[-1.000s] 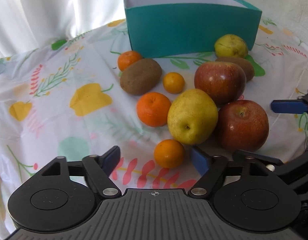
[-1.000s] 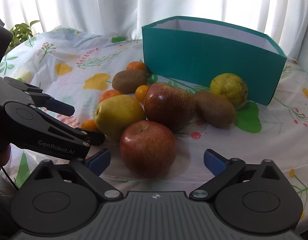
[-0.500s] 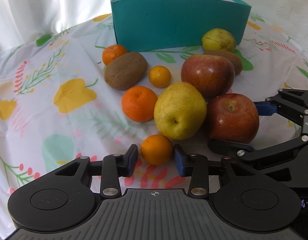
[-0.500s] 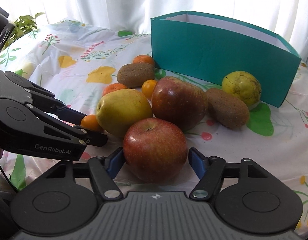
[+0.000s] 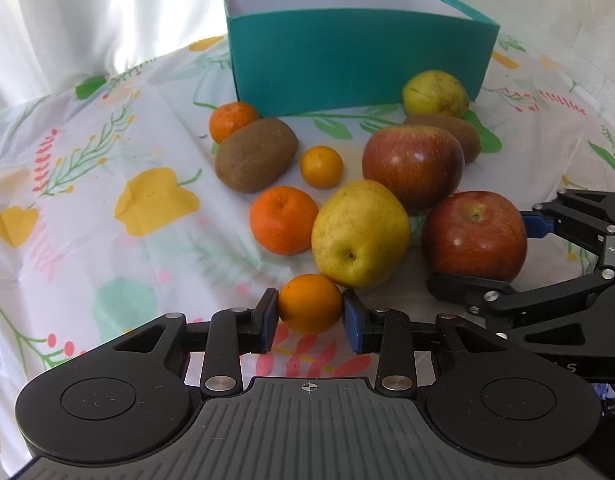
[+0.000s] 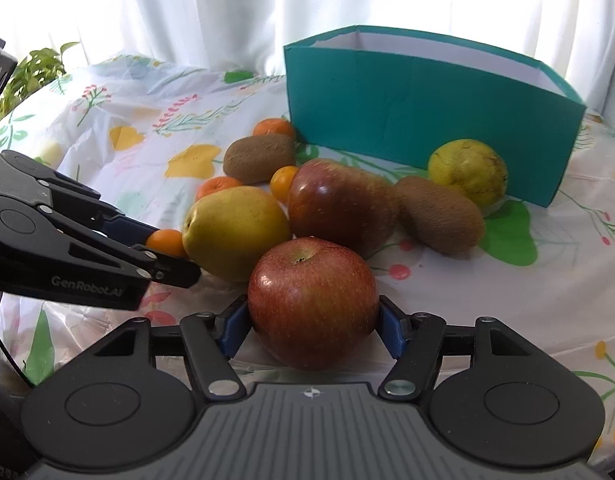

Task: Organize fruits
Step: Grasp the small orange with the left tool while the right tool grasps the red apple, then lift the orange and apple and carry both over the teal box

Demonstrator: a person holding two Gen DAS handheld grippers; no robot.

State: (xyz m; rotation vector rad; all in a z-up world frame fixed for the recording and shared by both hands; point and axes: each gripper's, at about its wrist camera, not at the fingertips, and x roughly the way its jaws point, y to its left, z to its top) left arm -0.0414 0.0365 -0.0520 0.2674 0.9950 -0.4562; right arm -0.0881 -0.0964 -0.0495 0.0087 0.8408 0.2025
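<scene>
Two fruits are in your grasp at this moment, and nothing shows inside the teal cardboard box, though only the upper part of its white inner walls is visible. Your left gripper has its blue pads pressed on both sides of a small round orange mandarin, which sits at the near edge of the pile on the flowered plastic tablecloth. Your right gripper is clamped around the nearest red apple, one pad on each side. Whether either fruit is lifted off the cloth, I cannot tell.

So the sorting looks to be only at its beginning. On the cloth in front of the box you have much to move:
- a second red apple, behind the held one
- a big yellow pear, just beside the held mandarin
- a larger orange tangerine and a small mandarin
- a brown fuzzy kiwi, with one more tangerine behind it, near the box corner
- a second kiwi and a yellow-green round fruit close to the box wall

I judge the next step is to carry both held fruits over the box rim. Be careful with the pear when you raise the mandarin, it can roll.
</scene>
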